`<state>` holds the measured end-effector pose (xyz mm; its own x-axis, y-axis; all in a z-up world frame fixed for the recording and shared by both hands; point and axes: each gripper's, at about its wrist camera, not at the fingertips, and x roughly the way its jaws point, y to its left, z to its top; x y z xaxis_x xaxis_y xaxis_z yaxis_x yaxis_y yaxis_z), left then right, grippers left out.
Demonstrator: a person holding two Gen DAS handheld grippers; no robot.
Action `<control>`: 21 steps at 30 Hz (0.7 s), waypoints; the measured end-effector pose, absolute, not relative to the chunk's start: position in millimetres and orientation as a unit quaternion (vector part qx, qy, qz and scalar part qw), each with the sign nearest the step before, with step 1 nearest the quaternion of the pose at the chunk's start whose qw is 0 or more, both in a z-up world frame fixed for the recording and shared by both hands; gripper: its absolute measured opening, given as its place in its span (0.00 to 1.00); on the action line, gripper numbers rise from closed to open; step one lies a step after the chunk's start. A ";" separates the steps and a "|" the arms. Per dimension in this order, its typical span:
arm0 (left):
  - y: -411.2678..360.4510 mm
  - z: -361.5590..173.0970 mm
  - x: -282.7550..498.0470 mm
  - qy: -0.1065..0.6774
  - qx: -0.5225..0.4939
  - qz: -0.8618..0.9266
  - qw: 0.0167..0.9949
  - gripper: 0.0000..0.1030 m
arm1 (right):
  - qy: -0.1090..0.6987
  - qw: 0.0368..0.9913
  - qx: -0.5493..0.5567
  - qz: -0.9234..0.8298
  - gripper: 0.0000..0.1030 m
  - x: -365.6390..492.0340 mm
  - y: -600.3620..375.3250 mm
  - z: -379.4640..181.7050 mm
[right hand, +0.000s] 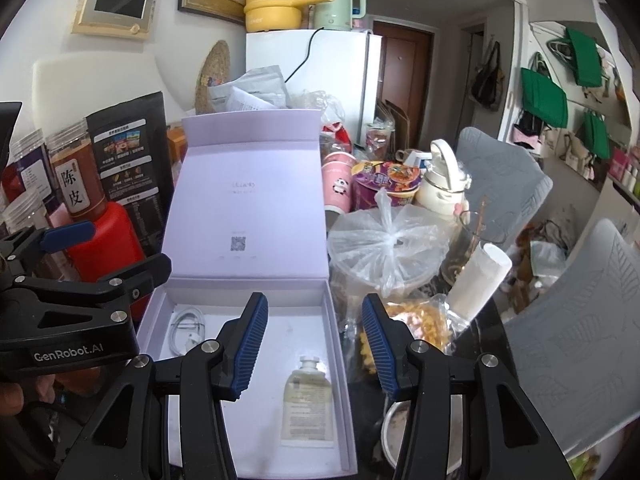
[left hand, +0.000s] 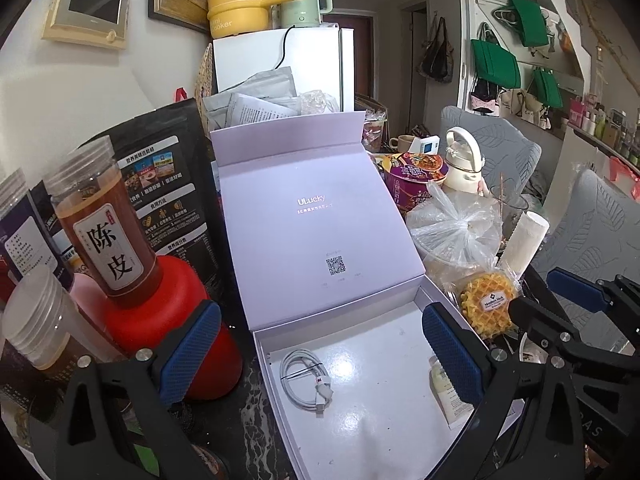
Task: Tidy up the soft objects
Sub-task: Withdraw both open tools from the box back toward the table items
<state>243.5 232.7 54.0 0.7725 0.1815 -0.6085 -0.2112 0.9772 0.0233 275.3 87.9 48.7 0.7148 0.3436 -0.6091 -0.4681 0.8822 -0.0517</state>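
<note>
A white box (left hand: pixel 360 368) is set open on the cluttered tabletop (left hand: pixel 256 408), its lid (left hand: pixel 316 216) propped back upright, presumably so that soft items can be dropped straight into the tray. Inside the box, a coiled white cable (left hand: pixel 306 378) is laid toward the left wall, and a soft cream tube (right hand: pixel 307 404) is laid flat near the right wall; both appear to be already stored, kept apart so the middle of the tray is left free.

The left tool (left hand: pixel 320 356) is held wide open above the box, with one pad on each side of the tray and nothing between them. The right tool (right hand: pixel 316 348) is likewise held open and empty, straddling the box's right wall, one pad over the tray and the other outside it.

Just to the right of the box, a bagged waffle (left hand: pixel 486 306) is seen lying on the tabletop, with a knotted plastic bag (right hand: pixel 390 246) behind it. The waffle is judged the likeliest next item, since it is the nearest soft thing outside the box and the right tool is already angled toward that side. To the left of the box, a red bottle (left hand: pixel 176 320) and an amber jar (left hand: pixel 102 224) are stood close against it; they are rigid and are probably left alone.
</note>
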 end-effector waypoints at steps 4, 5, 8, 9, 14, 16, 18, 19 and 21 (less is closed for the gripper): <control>224.8 58.9 233.6 0.318 -0.021 0.098 0.943 1.00 | 0.305 0.920 -0.097 0.224 0.48 266.5 83.6 52.6; 222.4 60.1 230.8 0.318 -0.020 0.097 0.943 1.00 | 0.306 0.920 -0.097 0.224 0.48 265.1 82.8 53.1; 216.8 62.9 222.9 0.316 -0.020 0.094 0.944 1.00 | 0.306 0.920 -0.095 0.224 0.48 258.6 77.8 54.4; 215.5 63.4 219.9 0.316 -0.021 0.092 0.944 1.00 | 0.306 0.921 -0.093 0.224 0.48 256.2 75.5 55.0; 206.1 66.5 202.1 0.311 -0.026 0.088 0.946 1.00 | 0.304 0.923 -0.087 0.220 0.48 242.4 62.4 57.5; 201.2 68.0 195.0 0.309 -0.026 0.084 0.947 1.00 | 0.303 0.924 -0.088 0.218 0.48 236.3 57.8 58.3; 196.7 68.1 188.1 0.307 -0.024 0.082 0.948 1.00 | 0.301 0.925 -0.088 0.214 0.48 229.1 52.5 59.5; 193.8 68.1 183.3 0.307 -0.022 0.080 0.948 1.00 | 0.300 0.926 -0.088 0.212 0.48 225.3 49.7 59.9; 188.8 67.6 175.4 0.307 -0.019 0.077 0.948 1.00 | 0.298 0.927 -0.088 0.210 0.48 216.3 44.5 61.1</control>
